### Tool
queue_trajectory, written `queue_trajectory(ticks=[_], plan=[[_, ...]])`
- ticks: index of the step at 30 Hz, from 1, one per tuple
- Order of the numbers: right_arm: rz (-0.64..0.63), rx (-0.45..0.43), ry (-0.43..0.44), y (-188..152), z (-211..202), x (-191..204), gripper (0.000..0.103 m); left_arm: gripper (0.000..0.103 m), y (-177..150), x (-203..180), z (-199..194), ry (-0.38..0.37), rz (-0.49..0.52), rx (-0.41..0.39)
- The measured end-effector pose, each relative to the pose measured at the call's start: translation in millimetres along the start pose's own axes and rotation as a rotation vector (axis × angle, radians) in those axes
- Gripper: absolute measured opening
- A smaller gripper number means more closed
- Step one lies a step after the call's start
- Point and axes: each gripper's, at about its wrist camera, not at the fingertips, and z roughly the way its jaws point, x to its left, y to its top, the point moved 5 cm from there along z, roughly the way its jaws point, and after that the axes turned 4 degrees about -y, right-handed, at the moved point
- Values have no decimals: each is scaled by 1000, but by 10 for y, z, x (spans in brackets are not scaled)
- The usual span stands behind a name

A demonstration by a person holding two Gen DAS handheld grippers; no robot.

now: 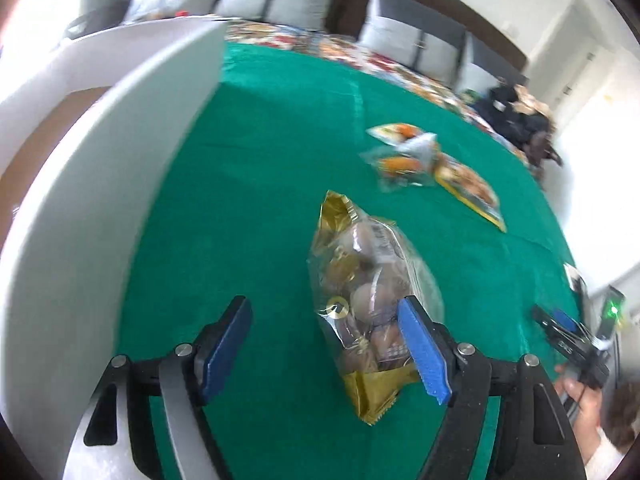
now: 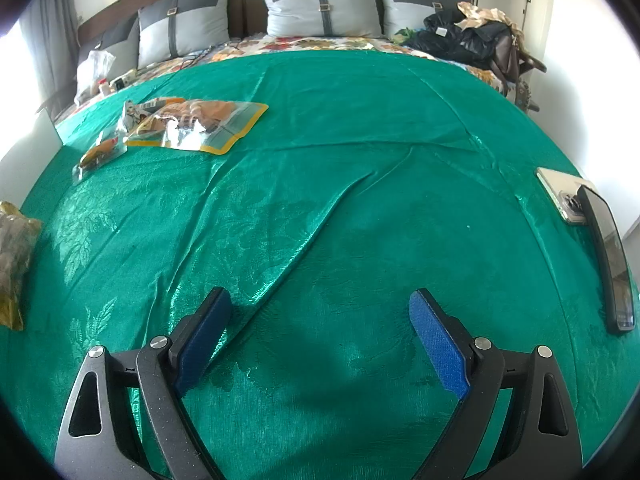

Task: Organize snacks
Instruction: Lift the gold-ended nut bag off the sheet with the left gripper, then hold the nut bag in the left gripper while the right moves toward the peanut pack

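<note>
A clear bag with gold ends, full of round brown snacks (image 1: 360, 280), lies on the green bedspread (image 1: 272, 184). My left gripper (image 1: 323, 305) is open over it; the bag lies between the fingers, close against the right pad (image 1: 424, 348), with a wide gap to the left pad. Farther back lie small orange snack packets (image 1: 404, 156) and a flat yellow-edged packet (image 1: 472, 192). A white container wall (image 1: 100, 200) rises on the left. My right gripper (image 2: 320, 295) stands open over bare bedspread, with the yellow-edged packet (image 2: 200, 124) and the gold bag (image 2: 12, 248) far to its left.
A phone (image 2: 560, 196) and a long dark flat object (image 2: 608, 260) lie at the bed's right edge. Grey pillows (image 2: 320, 8) line the headboard, with a heap of dark clothing (image 2: 468, 40) at the back right and a plastic bag (image 2: 94, 68) at the back left.
</note>
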Motion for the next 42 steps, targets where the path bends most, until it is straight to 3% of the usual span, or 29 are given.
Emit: queue_trajectory(ticks=[2,6,8,12,14,15,16,19,21,23,26,28,30,42], plan=[[0,0,0,0,0,1,93,75,14,46,-44,30,-14,11],[0,0,0,-1,0,0,93,81,47,-143,-39,-29,13,6],[0,0,0,-1,0,-1,93,86,56,-265,55,-22,34,10],[0,0,0,-2,0,-1,93,87,60,-260,463,158,39,54],[1,0,0,-3,0,-3,93,85,25,-171,621,177,-12,69],[1,0,1,-3,0,-3,93,83,34,-174,610,188,-3,26],[1,0,0,-3,-1,-3,93,74,35,-194,614,178,16,10],[1,0,1,-4,-1,4,93,69,27,-302,693,167,183,40],[1,0,1,-3,-2,7,93,70,15,-366,737,178,318,60],[1,0,1,-5,-2,10,93,83,25,-335,760,208,366,48],[1,0,1,-6,0,10,93,103,59,-161,804,235,290,30],[1,0,1,-6,-2,9,93,103,55,-64,813,210,221,-15],[2,-1,1,-7,0,9,93,103,41,-55,828,220,219,-40],[1,-1,-3,-13,-8,24,93,103,60,-46,851,219,216,-41]])
